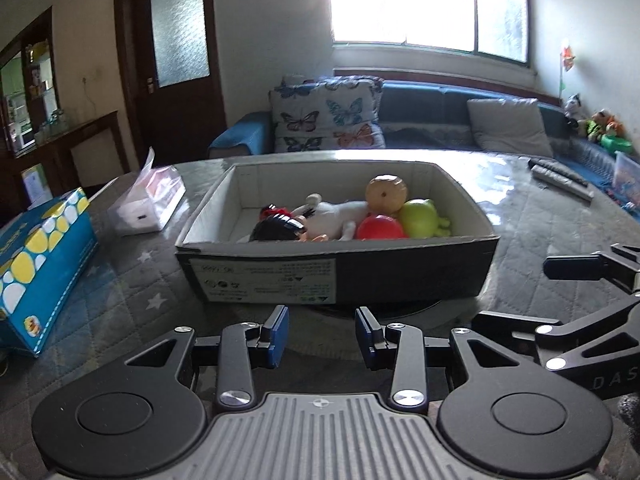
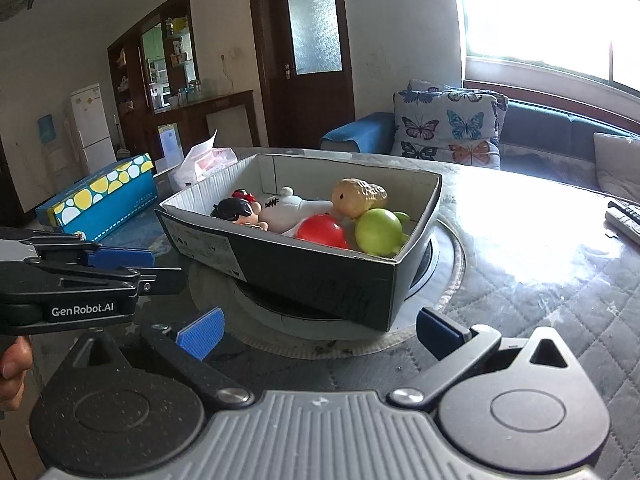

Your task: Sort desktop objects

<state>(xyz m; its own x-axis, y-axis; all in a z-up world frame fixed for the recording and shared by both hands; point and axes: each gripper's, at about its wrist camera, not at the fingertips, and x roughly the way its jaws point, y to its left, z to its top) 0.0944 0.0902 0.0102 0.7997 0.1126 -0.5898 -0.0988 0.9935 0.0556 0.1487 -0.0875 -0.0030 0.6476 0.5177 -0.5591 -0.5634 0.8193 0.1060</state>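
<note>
A dark cardboard box stands on the table, holding toys: a black-haired doll, a white plush figure, a tan toy, a red ball and a green toy. My left gripper is open and empty, just in front of the box. My right gripper is wide open and empty, before the box's near corner; it also shows at the right of the left wrist view.
A blue tissue box with dots and a plastic-wrapped pack lie left of the box. Remote controls lie at the far right. A sofa with a butterfly cushion stands behind the quilted table.
</note>
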